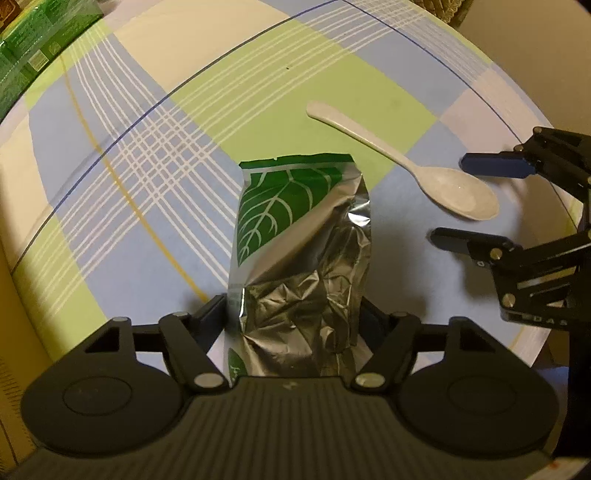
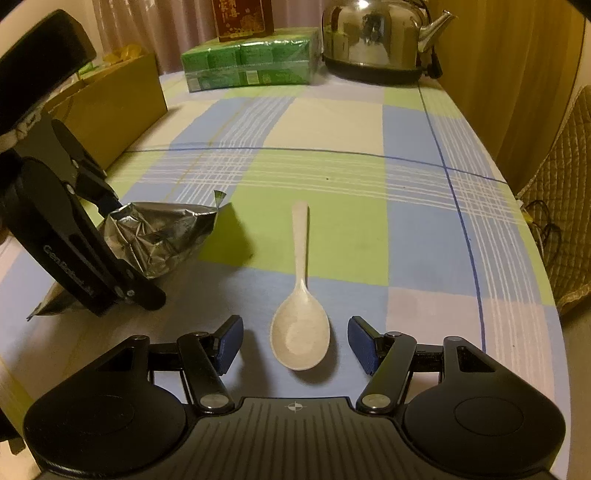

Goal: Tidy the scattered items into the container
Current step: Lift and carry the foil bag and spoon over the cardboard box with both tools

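Note:
A silver foil pouch (image 1: 295,236) with a green leaf print lies on the checked tablecloth (image 2: 332,122). My left gripper (image 1: 295,310) is shut on the pouch's crumpled lower half. In the right wrist view the pouch (image 2: 166,232) is tilted, with one end raised in the left gripper (image 2: 136,251). A white plastic spoon (image 2: 300,295) lies flat, handle pointing away. My right gripper (image 2: 295,343) stands open astride the spoon's bowl, with gaps on both sides. In the left wrist view the right gripper (image 1: 448,199) reaches in from the right beside the spoon (image 1: 406,166). An open cardboard box (image 2: 114,107) stands at the table's left.
A shrink-wrapped block of green packs (image 2: 251,62) and a steel kettle (image 2: 373,37) stand at the far end, with a red-brown box (image 2: 242,18) on the packs. A quilted chair back (image 2: 561,206) is beyond the right table edge.

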`<state>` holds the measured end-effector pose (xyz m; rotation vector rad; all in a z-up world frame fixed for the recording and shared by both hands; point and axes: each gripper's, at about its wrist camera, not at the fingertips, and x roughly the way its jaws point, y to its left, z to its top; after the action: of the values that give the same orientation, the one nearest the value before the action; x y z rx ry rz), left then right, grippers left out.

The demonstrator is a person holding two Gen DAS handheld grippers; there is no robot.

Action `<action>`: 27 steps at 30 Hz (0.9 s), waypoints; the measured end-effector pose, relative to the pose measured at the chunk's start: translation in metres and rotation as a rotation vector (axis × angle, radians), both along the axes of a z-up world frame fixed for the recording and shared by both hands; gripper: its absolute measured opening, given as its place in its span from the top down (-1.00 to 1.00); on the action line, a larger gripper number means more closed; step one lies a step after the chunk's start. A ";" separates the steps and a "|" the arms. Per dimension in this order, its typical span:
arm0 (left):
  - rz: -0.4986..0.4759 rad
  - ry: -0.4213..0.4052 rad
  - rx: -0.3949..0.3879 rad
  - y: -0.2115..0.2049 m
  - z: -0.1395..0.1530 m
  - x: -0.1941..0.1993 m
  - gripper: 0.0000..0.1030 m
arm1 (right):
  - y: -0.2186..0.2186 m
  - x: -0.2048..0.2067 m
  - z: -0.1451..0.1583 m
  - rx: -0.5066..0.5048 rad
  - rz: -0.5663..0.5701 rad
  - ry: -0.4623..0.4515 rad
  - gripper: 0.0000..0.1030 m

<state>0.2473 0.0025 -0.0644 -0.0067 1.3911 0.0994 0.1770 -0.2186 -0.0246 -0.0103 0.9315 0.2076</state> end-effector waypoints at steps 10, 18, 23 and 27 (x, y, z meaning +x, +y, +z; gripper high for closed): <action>0.012 -0.040 0.000 0.000 0.005 -0.011 0.07 | 0.010 0.003 -0.002 -0.054 0.012 -0.015 0.34; 0.027 -0.065 -0.028 0.000 0.009 -0.018 0.12 | 0.007 -0.005 0.004 -0.030 -0.013 -0.030 0.43; 0.025 -0.069 -0.031 -0.002 0.013 -0.022 0.13 | 0.008 -0.012 0.015 -0.012 -0.031 -0.055 0.43; 0.029 -0.077 -0.031 -0.003 0.019 -0.027 0.13 | 0.008 -0.017 0.017 0.001 -0.044 -0.058 0.43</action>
<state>0.2204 -0.0003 -0.0453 -0.0560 1.3158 0.1008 0.1599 -0.2108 -0.0077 0.0046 0.8735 0.1661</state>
